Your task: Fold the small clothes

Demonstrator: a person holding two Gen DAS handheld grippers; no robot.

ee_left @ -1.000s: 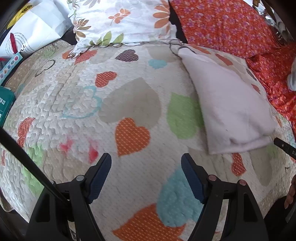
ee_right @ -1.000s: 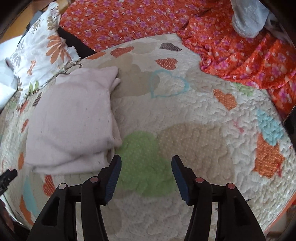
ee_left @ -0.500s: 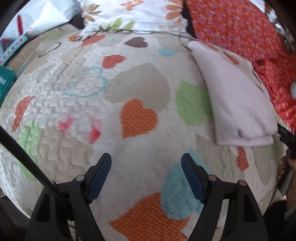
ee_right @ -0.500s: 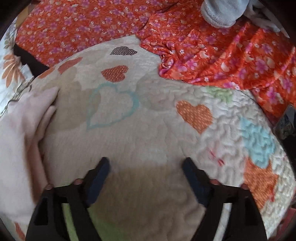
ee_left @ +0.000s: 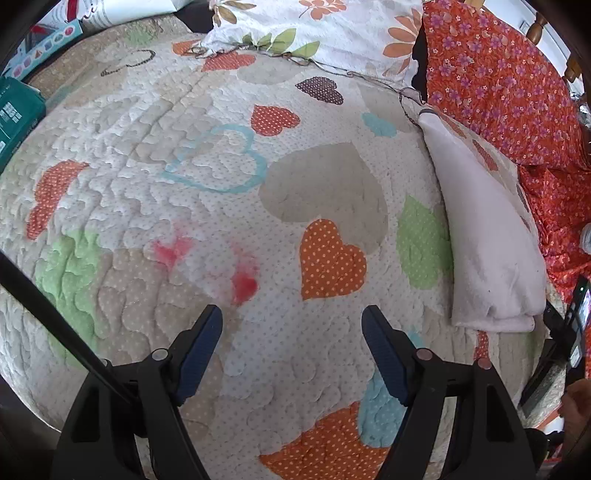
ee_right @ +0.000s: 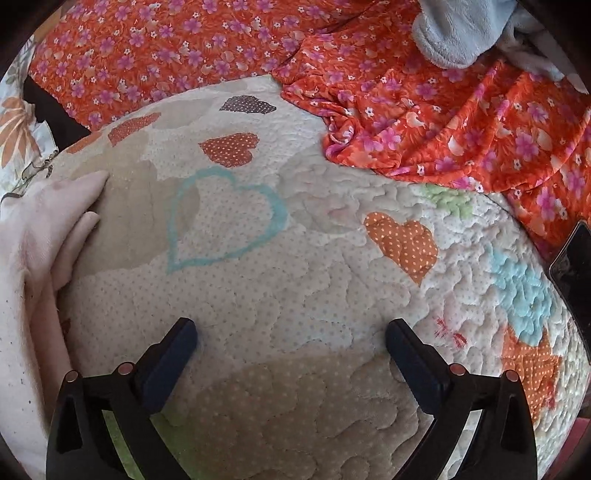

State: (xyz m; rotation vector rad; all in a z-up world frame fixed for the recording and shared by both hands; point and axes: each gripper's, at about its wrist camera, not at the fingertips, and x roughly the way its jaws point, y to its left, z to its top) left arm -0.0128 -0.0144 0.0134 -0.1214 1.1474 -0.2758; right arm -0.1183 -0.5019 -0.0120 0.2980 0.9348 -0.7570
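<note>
A folded pale pink garment [ee_left: 487,236] lies on the heart-patterned quilt [ee_left: 221,184] at the right of the left wrist view; it also shows at the left edge of the right wrist view [ee_right: 26,266]. My left gripper [ee_left: 291,328] is open and empty over bare quilt, well left of the garment. My right gripper [ee_right: 291,339] is open and empty over the quilt [ee_right: 295,258], to the right of the garment. A crumpled orange floral cloth [ee_right: 443,122] lies at the far right, with a grey fleece item [ee_right: 454,33] behind it.
A white floral pillow [ee_left: 314,26] and an orange floral pillow [ee_left: 491,74] lie at the back. A teal box [ee_left: 14,114] and printed bags [ee_left: 110,11] sit at the far left. A dark phone [ee_right: 572,273] rests at the quilt's right edge.
The right gripper swung right, away from the folded garment, and its jaws opened wider. The left gripper drifted left, so the garment sits nearer the frame's right edge.
</note>
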